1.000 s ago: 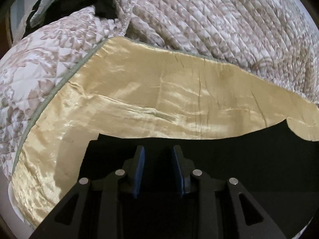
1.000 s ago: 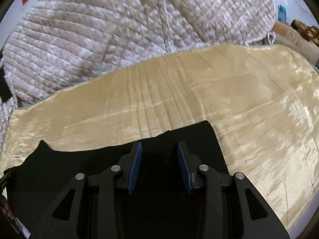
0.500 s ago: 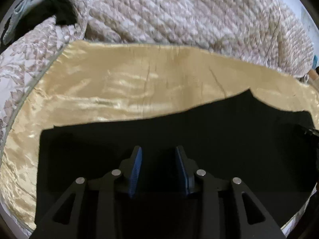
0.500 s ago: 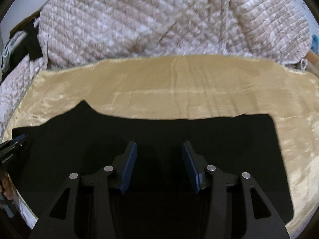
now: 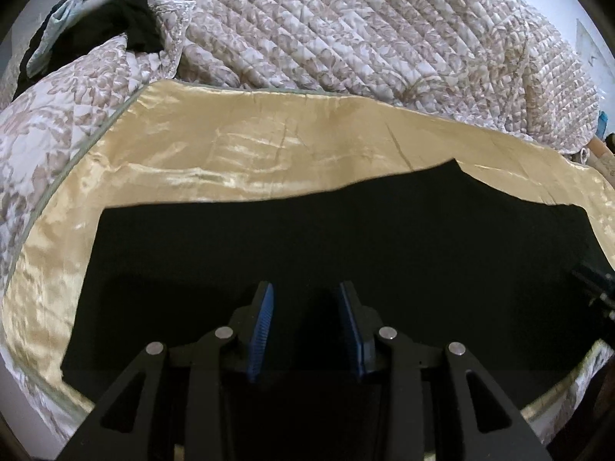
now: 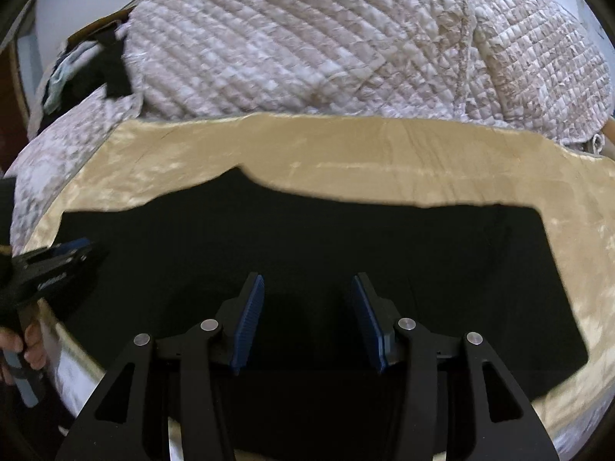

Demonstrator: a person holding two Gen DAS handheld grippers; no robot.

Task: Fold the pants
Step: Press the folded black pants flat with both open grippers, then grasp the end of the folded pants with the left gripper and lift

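Black pants (image 5: 346, 238) lie flat and spread sideways on a golden satin cloth (image 5: 269, 142). My left gripper (image 5: 306, 288) hovers over their near edge, open, with only the dark fabric below its blue pads. In the right wrist view the same pants (image 6: 307, 238) fill the middle. My right gripper (image 6: 307, 278) is open above them, jaws wider than the left's, nothing between them. The left gripper (image 6: 57, 257) shows at the pants' left end, held by a hand (image 6: 27, 342). The right gripper's tip (image 5: 595, 284) peeks in at the left view's right edge.
A quilted beige floral bedspread (image 5: 365, 30) is bunched up behind the golden cloth (image 6: 384, 153). Dark and pale blue clothes (image 5: 115, 27) are heaped at the far left corner. The bed's edge runs along the near side, below both grippers.
Both grippers have drawn back and moved sideways, so nearly the whole length of the pants now shows in each view. The right jaws stand wider than a second ago.
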